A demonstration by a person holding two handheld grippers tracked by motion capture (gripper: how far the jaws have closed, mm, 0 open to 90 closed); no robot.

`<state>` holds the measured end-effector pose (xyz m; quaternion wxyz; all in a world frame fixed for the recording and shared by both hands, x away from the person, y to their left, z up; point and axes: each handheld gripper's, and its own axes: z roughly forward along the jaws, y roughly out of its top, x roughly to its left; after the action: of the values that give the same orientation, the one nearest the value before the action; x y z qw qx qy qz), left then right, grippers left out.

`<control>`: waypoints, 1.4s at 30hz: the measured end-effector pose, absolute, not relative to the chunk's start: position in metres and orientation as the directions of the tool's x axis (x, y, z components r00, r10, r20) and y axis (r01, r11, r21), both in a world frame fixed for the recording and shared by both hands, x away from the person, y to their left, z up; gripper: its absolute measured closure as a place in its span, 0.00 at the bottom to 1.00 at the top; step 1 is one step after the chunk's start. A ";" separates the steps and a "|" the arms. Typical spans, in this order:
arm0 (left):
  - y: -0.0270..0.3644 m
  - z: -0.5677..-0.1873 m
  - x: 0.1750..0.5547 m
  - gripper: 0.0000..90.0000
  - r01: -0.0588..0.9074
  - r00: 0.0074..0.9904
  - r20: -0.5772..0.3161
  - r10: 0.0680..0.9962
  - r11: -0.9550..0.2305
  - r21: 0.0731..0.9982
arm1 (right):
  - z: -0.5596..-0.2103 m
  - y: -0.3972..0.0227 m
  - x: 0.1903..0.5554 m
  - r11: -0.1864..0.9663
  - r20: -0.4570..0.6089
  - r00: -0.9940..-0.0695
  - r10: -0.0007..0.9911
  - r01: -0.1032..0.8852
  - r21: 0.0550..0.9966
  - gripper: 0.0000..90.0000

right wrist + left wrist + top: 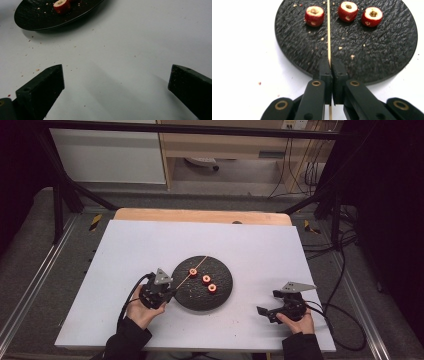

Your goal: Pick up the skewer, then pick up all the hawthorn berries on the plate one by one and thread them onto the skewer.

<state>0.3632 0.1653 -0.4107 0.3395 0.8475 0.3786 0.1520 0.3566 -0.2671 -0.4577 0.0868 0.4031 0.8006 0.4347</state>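
Left gripper has its jaws clamped on the thin wooden skewer, stretched across the black plate beside three cored red fruits, while right gripper gapes wide over the worktop.

Three red, pale-cored fruit pieces sit on a black textured plate beside a tan skewer on a white table.

Dim workshop corner, grey carpet underfoot.
Pale wooden cabinet at upper centre; black cables dangle upper right; metal floor rails flank the white surface.
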 end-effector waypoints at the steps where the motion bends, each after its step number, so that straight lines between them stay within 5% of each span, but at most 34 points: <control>1: 0.168 -0.411 0.361 0.98 0.536 0.667 0.000 0.745 -0.479 0.696 | -0.458 -0.267 0.357 0.294 0.216 -0.659 0.721 0.573 0.765 0.01; 42: 0.215 -0.438 0.319 0.98 0.465 0.664 -0.038 0.746 -0.373 0.803 | -0.426 -0.206 0.376 0.308 0.226 -0.646 0.729 0.605 0.734 0.01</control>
<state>0.3190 0.2149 -0.4377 0.4173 0.8112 0.3733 0.1685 0.3755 -0.2060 -0.4264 0.0743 0.4140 0.8053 0.4178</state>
